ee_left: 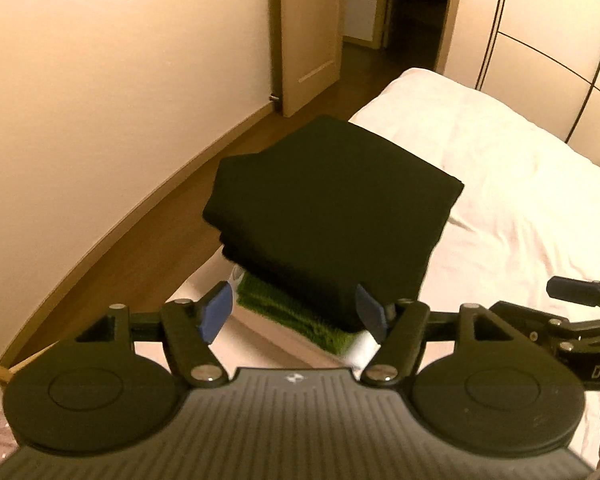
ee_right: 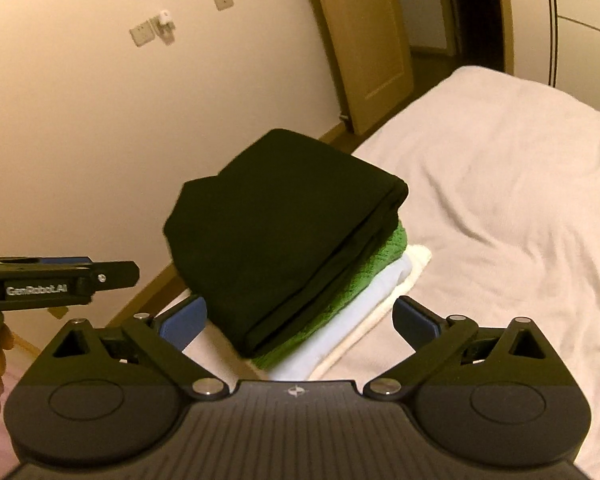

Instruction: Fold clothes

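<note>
black garment (ee_left: 332,208): folded, lying on top of a stack at the near corner of the bed (ee_left: 520,184), beside the bed's edge.
stack below: green towel (ee_right: 360,280), pale blue piece (ee_right: 340,340) and cream piece (ee_right: 414,260) are seen under the black garment.
left gripper (ee_left: 296,312): jaws partly apart, nothing held; the stack's near edge is seen beyond them.
right gripper (ee_right: 300,320): jaws spread wide, nothing held; clear of the stack.
handling: the garment is judged soft, light and limp; layers are likely to slide. hold should be taken at the folded edge, or under the whole stack.
left wrist view: the wooden floor (ee_left: 148,216) beside the bed is shown.
right wrist view: all stack layers and the left gripper's body (ee_right: 60,280) are shown.
</note>
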